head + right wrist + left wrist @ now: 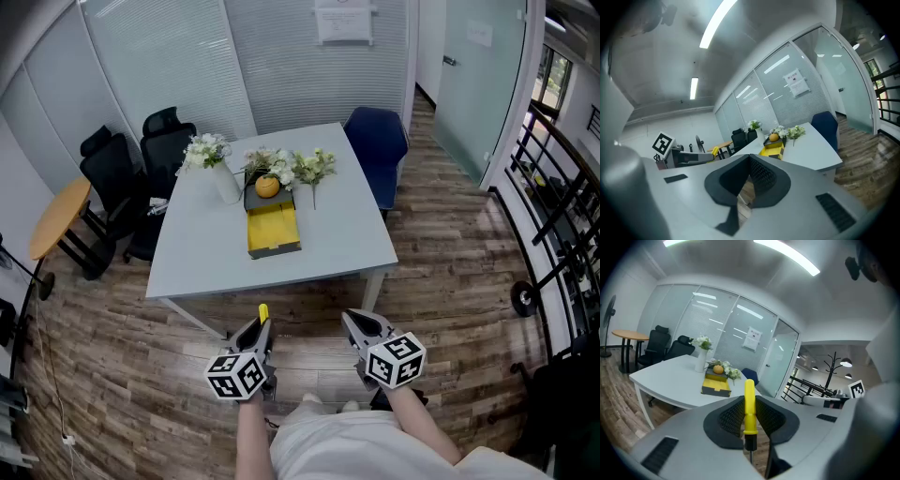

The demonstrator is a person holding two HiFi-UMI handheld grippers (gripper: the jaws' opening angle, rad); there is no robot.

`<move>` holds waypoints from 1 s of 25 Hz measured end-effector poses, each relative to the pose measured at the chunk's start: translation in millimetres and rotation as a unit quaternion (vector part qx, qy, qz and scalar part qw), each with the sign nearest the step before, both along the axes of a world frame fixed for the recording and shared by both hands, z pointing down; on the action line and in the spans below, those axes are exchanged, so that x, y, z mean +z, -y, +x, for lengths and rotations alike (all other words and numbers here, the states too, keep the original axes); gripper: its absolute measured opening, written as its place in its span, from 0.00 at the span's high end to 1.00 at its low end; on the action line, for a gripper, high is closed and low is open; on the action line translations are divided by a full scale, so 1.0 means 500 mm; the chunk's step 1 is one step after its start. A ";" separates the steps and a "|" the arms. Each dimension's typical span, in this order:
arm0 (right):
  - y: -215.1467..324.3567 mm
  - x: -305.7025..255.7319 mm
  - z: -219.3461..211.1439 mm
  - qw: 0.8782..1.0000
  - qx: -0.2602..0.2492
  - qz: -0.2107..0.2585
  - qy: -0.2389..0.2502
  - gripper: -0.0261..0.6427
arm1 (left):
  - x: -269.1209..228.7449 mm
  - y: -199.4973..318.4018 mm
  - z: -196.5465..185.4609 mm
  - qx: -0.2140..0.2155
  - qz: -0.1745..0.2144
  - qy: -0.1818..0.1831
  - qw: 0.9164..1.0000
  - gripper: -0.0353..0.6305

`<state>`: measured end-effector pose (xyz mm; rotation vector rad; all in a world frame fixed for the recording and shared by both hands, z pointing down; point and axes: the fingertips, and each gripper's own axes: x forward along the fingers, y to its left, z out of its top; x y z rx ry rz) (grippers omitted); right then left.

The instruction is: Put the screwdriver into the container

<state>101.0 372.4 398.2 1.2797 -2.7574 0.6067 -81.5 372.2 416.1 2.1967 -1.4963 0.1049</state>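
A yellow-handled screwdriver (pixel 749 406) stands upright between the pads of my left gripper (pixel 750 404), which is shut on it; its yellow tip (pixel 263 312) pokes out above that gripper (pixel 259 330) in the head view. The yellow open container (pixel 273 231) lies on the white table (pixel 337 234), well ahead of both grippers, and shows small in the gripper views (pixel 716 384) (pixel 772 150). My right gripper (pixel 361 328) (pixel 749 176) is shut with nothing in it. Both grippers hover over the wooden floor in front of the table.
Behind the container sit an orange (pixel 267 186), a white vase of flowers (pixel 214 161) and loose flower sprigs (pixel 312 167). A blue chair (pixel 377 150) stands at the table's far right, black office chairs (pixel 131 173) at the left, with a round wooden table (pixel 58 216).
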 end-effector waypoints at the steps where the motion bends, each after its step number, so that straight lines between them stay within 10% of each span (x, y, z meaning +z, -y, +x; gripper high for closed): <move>1: 0.001 -0.001 -0.003 1.000 0.001 0.000 0.000 0.94 | -0.001 0.002 -0.003 0.002 0.000 0.000 1.000 0.84; 25: -0.024 0.012 0.056 1.000 0.025 -0.012 0.004 0.94 | 0.022 -0.014 0.034 0.011 -0.024 -0.001 1.000 0.84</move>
